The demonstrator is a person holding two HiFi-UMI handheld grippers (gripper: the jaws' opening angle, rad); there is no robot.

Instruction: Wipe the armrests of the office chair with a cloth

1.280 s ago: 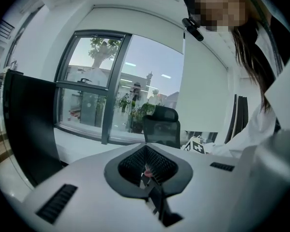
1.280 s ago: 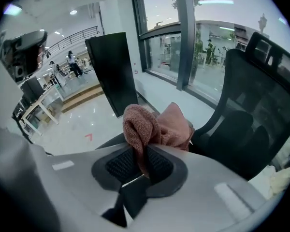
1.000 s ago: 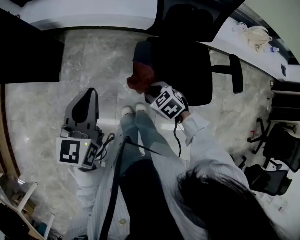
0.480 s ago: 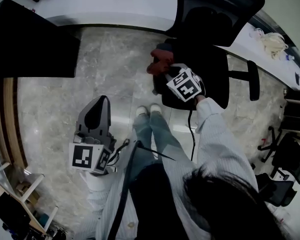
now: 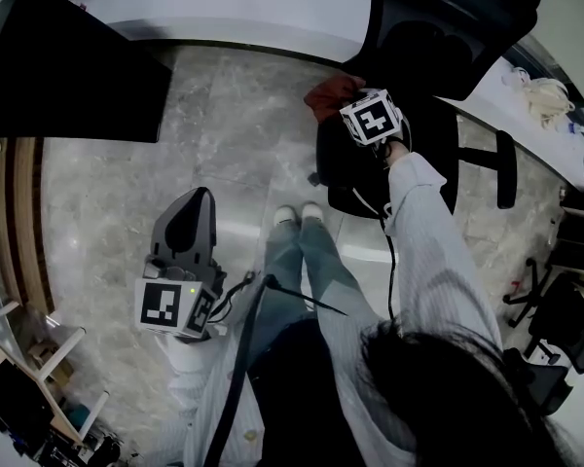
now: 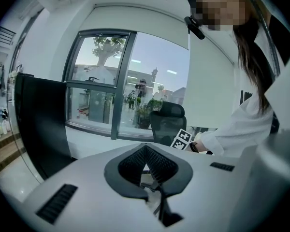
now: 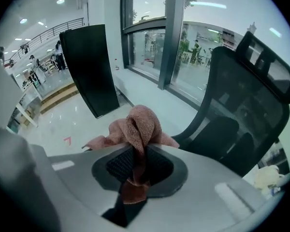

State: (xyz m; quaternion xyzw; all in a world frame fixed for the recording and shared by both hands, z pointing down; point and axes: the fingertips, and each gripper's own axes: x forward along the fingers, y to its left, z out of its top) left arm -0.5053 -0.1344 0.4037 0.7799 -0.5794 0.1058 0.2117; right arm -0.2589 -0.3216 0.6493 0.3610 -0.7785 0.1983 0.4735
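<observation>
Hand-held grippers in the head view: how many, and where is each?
2. The left hand-held gripper hangs over the floor, empty. The right hand-held gripper holds the cloth at the office chair.

Floor: grey marbled polished stone tiles [image 5: 224, 144], glossy, with reflections. Standing on it:
- black mesh office chair [image 5: 346, 168], centre right, by the window side
- person's two white shoes [image 5: 287, 215], side by side, just in front of the chair seat
- tall black flat panel [image 5: 68, 66], upper left, upright on the floor, also in the right gripper view [image 7: 89, 66]
- more black wheeled chairs [image 5: 565, 309] at the far right edge

Brown wooden strip [image 5: 24, 212] borders the floor on the left.
</observation>
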